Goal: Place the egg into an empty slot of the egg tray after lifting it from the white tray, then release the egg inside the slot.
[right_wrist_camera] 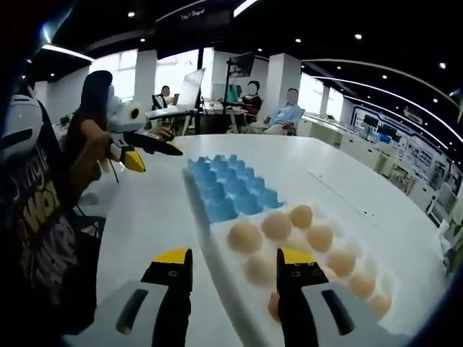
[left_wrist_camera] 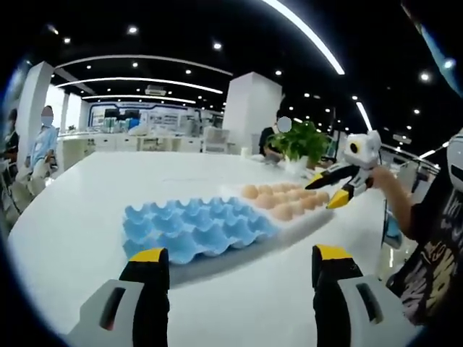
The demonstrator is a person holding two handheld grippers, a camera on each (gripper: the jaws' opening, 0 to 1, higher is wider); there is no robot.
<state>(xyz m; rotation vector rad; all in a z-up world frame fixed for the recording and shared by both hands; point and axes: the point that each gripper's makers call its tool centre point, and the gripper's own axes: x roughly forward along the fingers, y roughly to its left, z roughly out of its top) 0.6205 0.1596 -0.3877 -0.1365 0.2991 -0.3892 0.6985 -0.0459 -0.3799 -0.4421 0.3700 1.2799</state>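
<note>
The blue egg tray (left_wrist_camera: 189,228) lies on the white table with its slots empty. It butts against the white tray (left_wrist_camera: 316,219), which holds several tan eggs (left_wrist_camera: 282,211). My left gripper (left_wrist_camera: 241,254) hovers open, short of the blue tray, with nothing between its jaws. My right gripper (left_wrist_camera: 327,190) comes in from the right, open over the far eggs. In the right gripper view, the right gripper (right_wrist_camera: 235,259) is open low over the white tray (right_wrist_camera: 214,249), with an egg (right_wrist_camera: 244,236) just ahead. Beyond it lies the blue egg tray (right_wrist_camera: 228,187), and the left gripper (right_wrist_camera: 155,156) stands open at the left.
The white table (left_wrist_camera: 94,210) stretches wide on both sides of the trays. A green plant (left_wrist_camera: 304,141) stands at the table's far end. A person's hand and dark printed shirt (right_wrist_camera: 36,210) are close by. Other people sit at desks (right_wrist_camera: 286,116) in the background.
</note>
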